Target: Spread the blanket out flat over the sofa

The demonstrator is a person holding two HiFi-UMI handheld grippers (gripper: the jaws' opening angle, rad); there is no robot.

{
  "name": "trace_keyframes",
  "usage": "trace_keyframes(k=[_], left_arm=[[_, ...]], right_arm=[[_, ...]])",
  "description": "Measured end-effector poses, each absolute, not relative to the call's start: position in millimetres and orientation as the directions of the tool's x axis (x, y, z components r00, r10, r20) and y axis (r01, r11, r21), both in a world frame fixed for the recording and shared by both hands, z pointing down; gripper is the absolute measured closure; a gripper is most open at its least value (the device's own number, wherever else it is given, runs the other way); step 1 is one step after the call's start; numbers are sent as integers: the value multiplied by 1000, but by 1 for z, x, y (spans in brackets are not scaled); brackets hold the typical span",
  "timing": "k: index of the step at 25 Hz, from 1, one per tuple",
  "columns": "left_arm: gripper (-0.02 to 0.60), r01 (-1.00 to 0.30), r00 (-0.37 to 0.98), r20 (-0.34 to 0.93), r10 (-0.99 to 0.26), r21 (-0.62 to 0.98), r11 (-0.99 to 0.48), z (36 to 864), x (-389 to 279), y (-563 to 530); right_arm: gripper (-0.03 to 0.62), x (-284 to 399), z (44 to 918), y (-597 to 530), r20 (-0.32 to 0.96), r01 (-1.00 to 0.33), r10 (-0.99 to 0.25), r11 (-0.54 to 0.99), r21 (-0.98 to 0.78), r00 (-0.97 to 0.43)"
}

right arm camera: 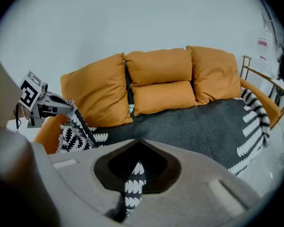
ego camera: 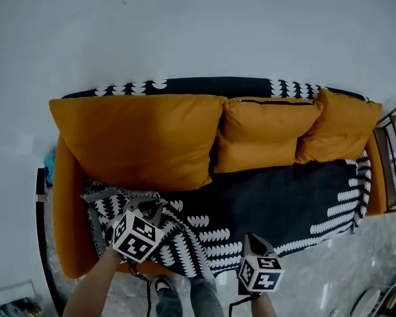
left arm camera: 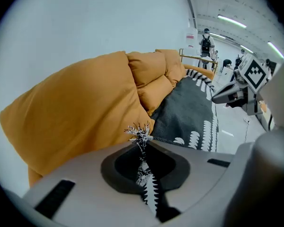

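Sofa: an orange fabric sofa is seen against a plain white wall, on a grey glossy floor.
Cushions: three orange fabric cushions are leaned on the backrest: a large one at the left, a smaller one in the middle and a third at the right.
Blanket: a black woven blanket with a white leaf pattern is laid over the seat. Its right end is hung over the right arm, and a patterned strip of it is seen behind the cushions. The left front part is gathered in folds (not flat) near the left arm.
Left gripper: the jaws of the left gripper are closed on the blanket edge, and a white fringe stands out just past their tips. The cloth is held raised above the left end of the seat.
Right gripper: the jaws of the right gripper are clamped on a patterned strip of the same blanket, at the front edge near the middle of the sofa.
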State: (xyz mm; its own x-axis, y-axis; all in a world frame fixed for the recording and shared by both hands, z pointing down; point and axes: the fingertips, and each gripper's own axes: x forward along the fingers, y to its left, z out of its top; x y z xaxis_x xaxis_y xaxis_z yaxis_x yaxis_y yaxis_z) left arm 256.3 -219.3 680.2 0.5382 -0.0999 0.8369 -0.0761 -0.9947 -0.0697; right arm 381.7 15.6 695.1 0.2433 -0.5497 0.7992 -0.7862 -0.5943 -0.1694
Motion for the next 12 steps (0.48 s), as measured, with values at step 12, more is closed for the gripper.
trace_keyframes(k=[12], left_arm=[[563, 12, 550, 835, -28, -42, -999, 634, 199, -198]], right_arm=[[589, 342, 661, 13, 782, -794, -568, -585, -165, 256]])
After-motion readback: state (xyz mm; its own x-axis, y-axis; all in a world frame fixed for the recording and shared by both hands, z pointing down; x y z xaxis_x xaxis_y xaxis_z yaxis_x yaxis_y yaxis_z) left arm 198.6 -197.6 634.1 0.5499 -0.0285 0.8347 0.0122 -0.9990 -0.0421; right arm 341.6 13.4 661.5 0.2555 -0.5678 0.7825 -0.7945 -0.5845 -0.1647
